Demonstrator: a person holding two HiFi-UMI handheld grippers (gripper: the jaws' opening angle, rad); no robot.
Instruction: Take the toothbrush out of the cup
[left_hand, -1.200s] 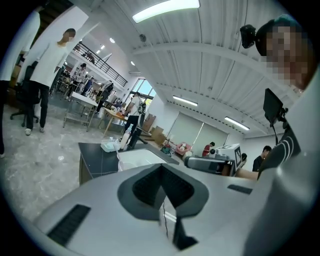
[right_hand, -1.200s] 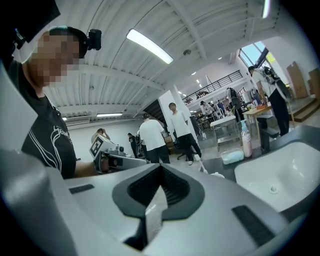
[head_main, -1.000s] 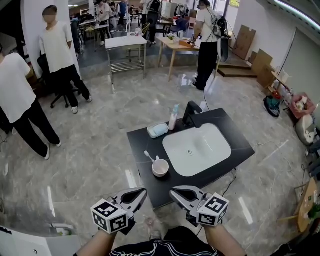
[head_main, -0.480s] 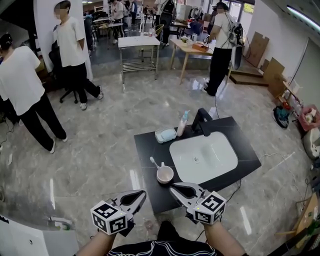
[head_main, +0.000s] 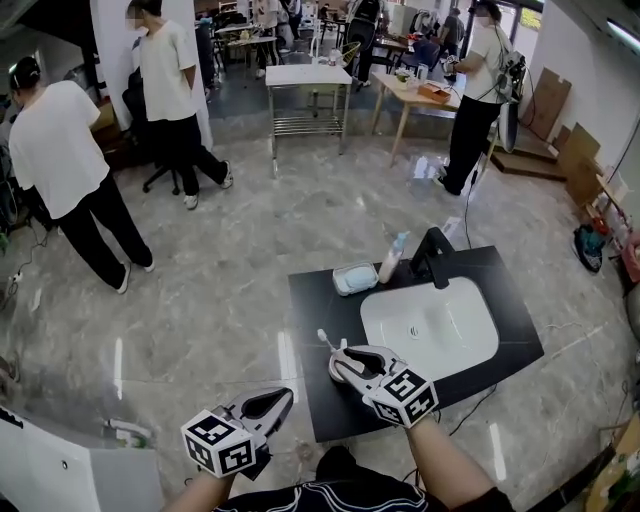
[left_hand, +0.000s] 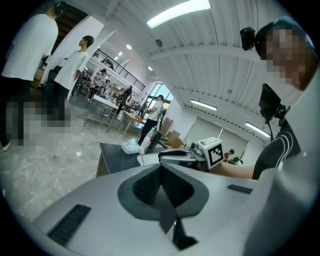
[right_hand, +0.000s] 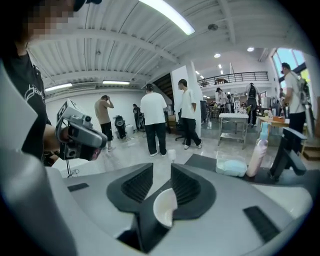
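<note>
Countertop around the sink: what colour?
Countertop is black, the basin white; head view shows it best.

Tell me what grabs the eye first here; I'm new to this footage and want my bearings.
A black counter with a white sink stands alone on a shiny grey hall floor, people in white shirts beyond it. The right gripper hangs over the counter's near left corner, jaws apart, a white cup showing between them and the toothbrush poking out past their tips. The left gripper is held back low, jaws shut and empty.
</note>
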